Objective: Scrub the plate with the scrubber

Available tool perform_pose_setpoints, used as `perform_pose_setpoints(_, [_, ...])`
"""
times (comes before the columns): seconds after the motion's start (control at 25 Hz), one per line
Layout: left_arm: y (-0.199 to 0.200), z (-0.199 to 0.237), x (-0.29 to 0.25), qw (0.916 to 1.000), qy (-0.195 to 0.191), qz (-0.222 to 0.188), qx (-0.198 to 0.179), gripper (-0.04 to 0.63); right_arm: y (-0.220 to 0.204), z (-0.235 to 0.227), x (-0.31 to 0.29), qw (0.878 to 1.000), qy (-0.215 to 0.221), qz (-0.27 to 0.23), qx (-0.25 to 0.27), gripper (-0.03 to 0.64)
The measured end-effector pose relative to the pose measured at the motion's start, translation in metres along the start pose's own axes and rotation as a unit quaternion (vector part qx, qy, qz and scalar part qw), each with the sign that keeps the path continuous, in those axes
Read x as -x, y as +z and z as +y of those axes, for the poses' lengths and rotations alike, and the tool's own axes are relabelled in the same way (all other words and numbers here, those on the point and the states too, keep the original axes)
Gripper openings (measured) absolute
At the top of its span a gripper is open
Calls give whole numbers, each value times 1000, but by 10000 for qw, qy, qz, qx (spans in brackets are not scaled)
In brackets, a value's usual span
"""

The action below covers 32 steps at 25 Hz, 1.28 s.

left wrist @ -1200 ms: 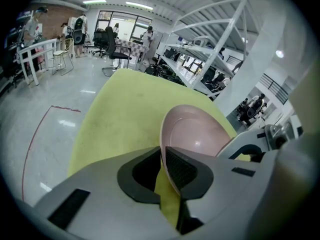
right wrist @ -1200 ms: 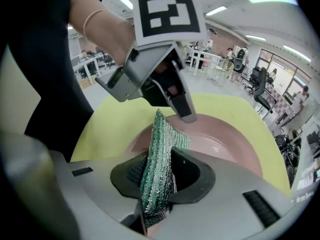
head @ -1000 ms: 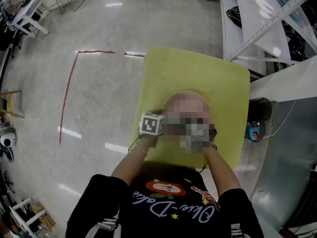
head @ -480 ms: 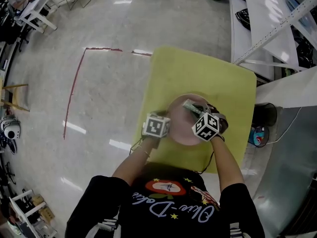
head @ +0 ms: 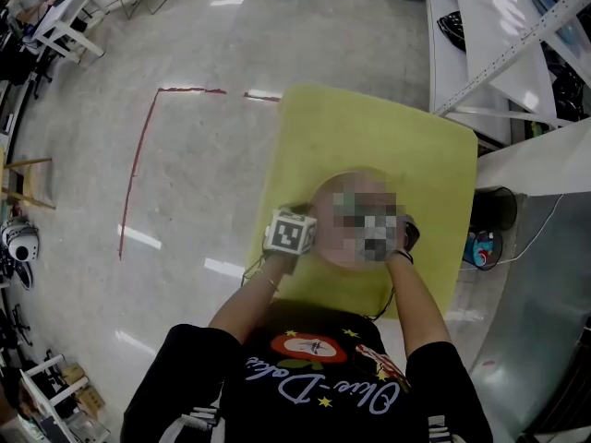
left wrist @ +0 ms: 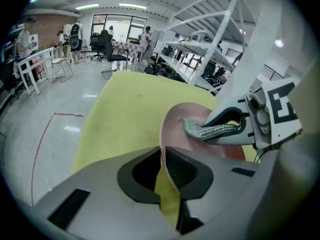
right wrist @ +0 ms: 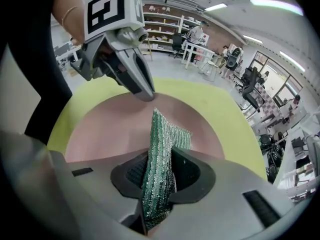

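A pink plate (right wrist: 110,126) rests tilted on the yellow table (head: 369,127). My left gripper (left wrist: 162,159) is shut on the plate's near rim (left wrist: 165,129); its marker cube (head: 289,234) shows in the head view. My right gripper (right wrist: 157,171) is shut on a green mesh scrubber (right wrist: 162,144), whose free end lies on the plate's face. In the left gripper view the right gripper (left wrist: 235,126) presses the scrubber (left wrist: 210,130) onto the plate. A mosaic patch hides the plate and the right gripper in the head view.
White metal shelving (head: 499,35) stands to the right of the table, with a dark bin (head: 494,210) below it. A red tape line (head: 138,155) marks the floor on the left. Chairs and desks stand far behind (left wrist: 60,59).
The right hand has shifted a little over the plate with the scrubber. A mosaic patch covers the plate and right gripper again. The left gripper has stayed put on the rim.
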<state>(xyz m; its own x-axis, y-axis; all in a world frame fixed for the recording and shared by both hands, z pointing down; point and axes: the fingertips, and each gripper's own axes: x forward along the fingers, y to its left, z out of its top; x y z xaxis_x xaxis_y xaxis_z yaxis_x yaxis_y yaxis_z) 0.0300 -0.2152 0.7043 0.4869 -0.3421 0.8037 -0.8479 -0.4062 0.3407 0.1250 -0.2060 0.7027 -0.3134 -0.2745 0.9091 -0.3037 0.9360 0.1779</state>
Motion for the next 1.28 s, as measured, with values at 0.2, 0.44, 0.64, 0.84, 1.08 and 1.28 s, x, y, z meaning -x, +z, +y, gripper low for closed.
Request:
perform_pose_setpoints(0.2, [2,0,0,9999,88,-3,-71,28,-1,19,1,9998,218,12,20,69])
perform_pose_setpoints(0.44, [2,1,1,9999,109,-29,-84,28,2,39,4,9990,435,9,29,69])
perform_pose_setpoints(0.64, [3,1,2,9999,129,-32,-98,28,6,55,7,9981,614,-12,15,71])
perform_pose_setpoints(0.84, [4,-1,1,9998,167,-58,-100,28,8,73,11,9968,790,-103,-36,74])
perform_pose_setpoints(1.08, [3,-1,0,9997,197,-70,-79,26,13,90,13,9937,1083,-178,-217,75])
perform_pose_setpoints(1.28, [4,-2,-1,9996,243,-88,-70,26,18,99,19,9868,1505,-361,-477,75])
